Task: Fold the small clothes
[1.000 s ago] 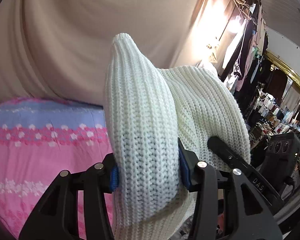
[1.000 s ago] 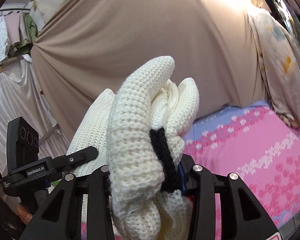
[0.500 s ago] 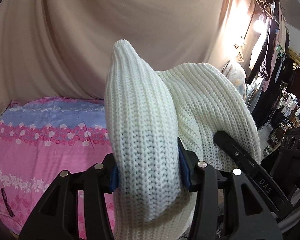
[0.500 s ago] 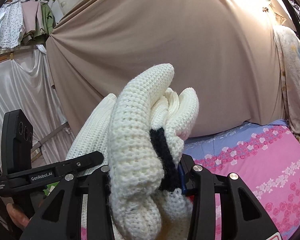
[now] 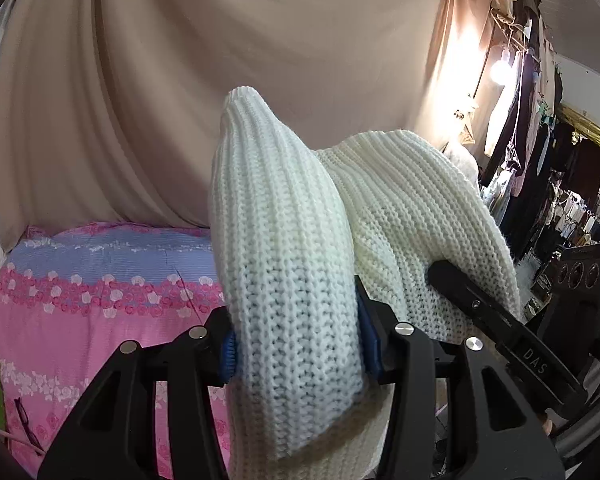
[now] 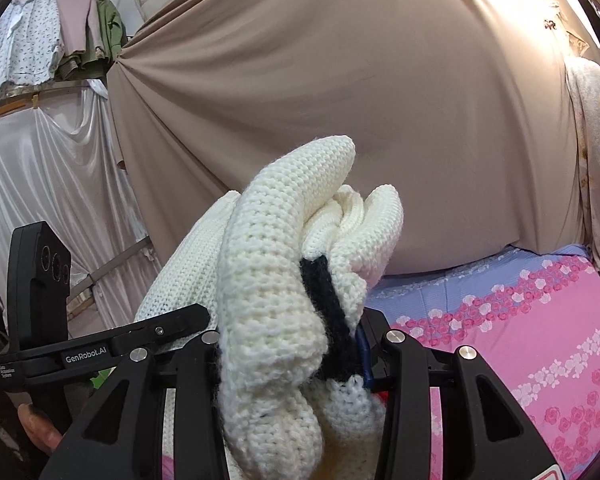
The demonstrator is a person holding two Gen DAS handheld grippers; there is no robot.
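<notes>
A white knitted sweater point(image 5: 284, 264) is held up in the air between both grippers. My left gripper point(image 5: 296, 348) is shut on a thick bunched fold of it. My right gripper point(image 6: 288, 344) is shut on another bunch of the sweater point(image 6: 268, 280), which has a black knitted stripe point(image 6: 328, 308). The knit spans across to the other gripper in each view. The right gripper's body point(image 5: 512, 344) shows at the right of the left wrist view; the left gripper's body point(image 6: 100, 352) shows at the left of the right wrist view.
A bed with a pink and blue flowered sheet point(image 5: 80, 300) lies below and ahead; it also shows in the right wrist view point(image 6: 520, 320). A beige curtain point(image 5: 260, 60) hangs behind it. Clothes racks point(image 5: 560, 184) stand to the right, white drapes point(image 6: 48, 184) to the left. Glasses point(image 5: 26, 424) lie on the sheet.
Both grippers have tilted with the sweater still clamped, so more of the bed and curtain shows. The grip on the knit is unchanged.
</notes>
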